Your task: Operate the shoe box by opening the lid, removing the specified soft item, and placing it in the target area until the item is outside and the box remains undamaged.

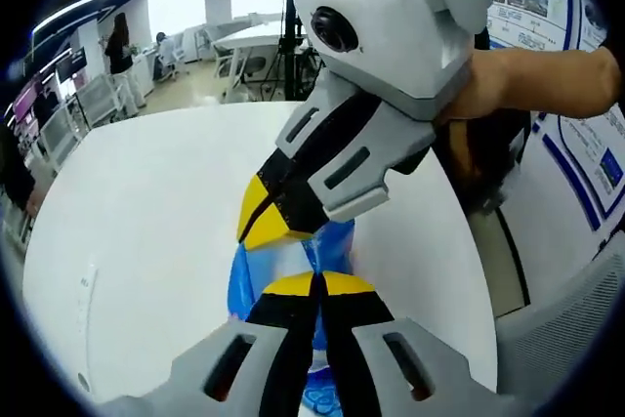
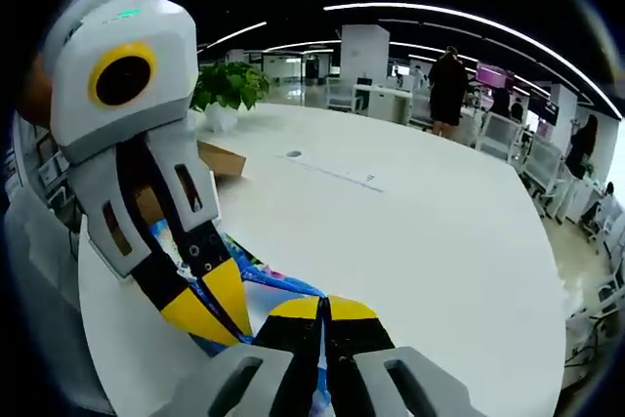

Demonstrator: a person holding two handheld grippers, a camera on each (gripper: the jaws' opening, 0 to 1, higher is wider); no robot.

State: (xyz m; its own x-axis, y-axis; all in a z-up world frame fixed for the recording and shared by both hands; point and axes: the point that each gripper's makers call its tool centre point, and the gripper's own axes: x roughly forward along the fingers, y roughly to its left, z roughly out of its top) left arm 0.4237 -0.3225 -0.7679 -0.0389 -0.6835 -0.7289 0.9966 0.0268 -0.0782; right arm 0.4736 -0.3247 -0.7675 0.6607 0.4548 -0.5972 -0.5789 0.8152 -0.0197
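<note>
Both tools meet over the white surface [image 1: 146,241], near its edge. The left tool [image 1: 314,280] is clenched on a blue soft item [image 1: 337,246], its yellow tips pinched together on the fabric. The right tool [image 2: 323,308] grips the same blue soft item [image 2: 283,285] alongside. A brown shoe box [image 2: 223,159] sits behind them, by a potted plant [image 2: 229,85].
</note>
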